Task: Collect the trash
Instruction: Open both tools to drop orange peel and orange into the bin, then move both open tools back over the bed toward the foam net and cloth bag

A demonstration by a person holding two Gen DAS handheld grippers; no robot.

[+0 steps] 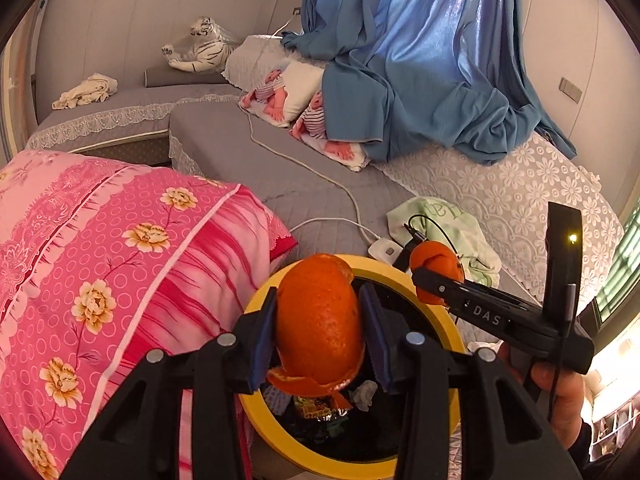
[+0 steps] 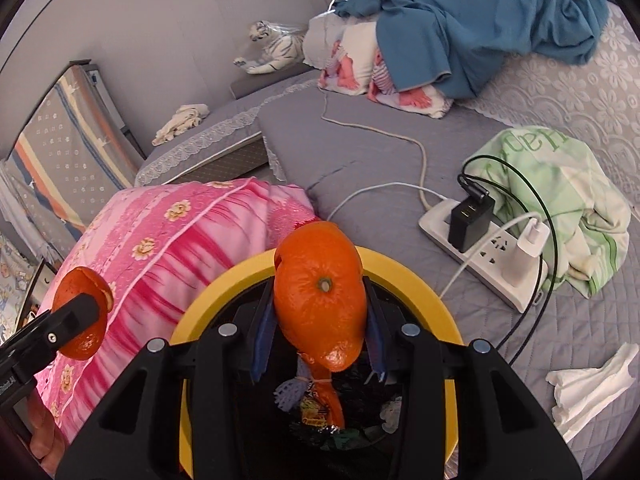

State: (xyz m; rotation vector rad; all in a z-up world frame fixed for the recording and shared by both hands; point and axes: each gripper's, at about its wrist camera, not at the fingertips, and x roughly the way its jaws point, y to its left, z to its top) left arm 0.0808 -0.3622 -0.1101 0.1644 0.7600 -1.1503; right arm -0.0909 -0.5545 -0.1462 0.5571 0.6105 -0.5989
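Observation:
A yellow-rimmed trash bin (image 1: 260, 296) (image 2: 400, 266) with a black liner stands against the grey bed; wrappers and scraps lie inside. My left gripper (image 1: 320, 332) is shut on a large piece of orange peel (image 1: 316, 320) and holds it over the bin's opening. My right gripper (image 2: 320, 320) is shut on another orange peel piece (image 2: 320, 300), also above the bin. Each gripper shows in the other's view: the right one (image 1: 438, 280) at the bin's right rim, the left one (image 2: 82, 320) over the pink pillow. A crumpled white tissue (image 2: 588, 388) lies on the bed at the right.
A pink flowered pillow (image 1: 120, 264) (image 2: 180, 240) presses against the bin's left side. A white power strip (image 2: 484, 252) with chargers and cables lies on the bed right of the bin, beside a green cloth (image 2: 560, 184). A blue curtain (image 1: 420, 60) drapes at the back.

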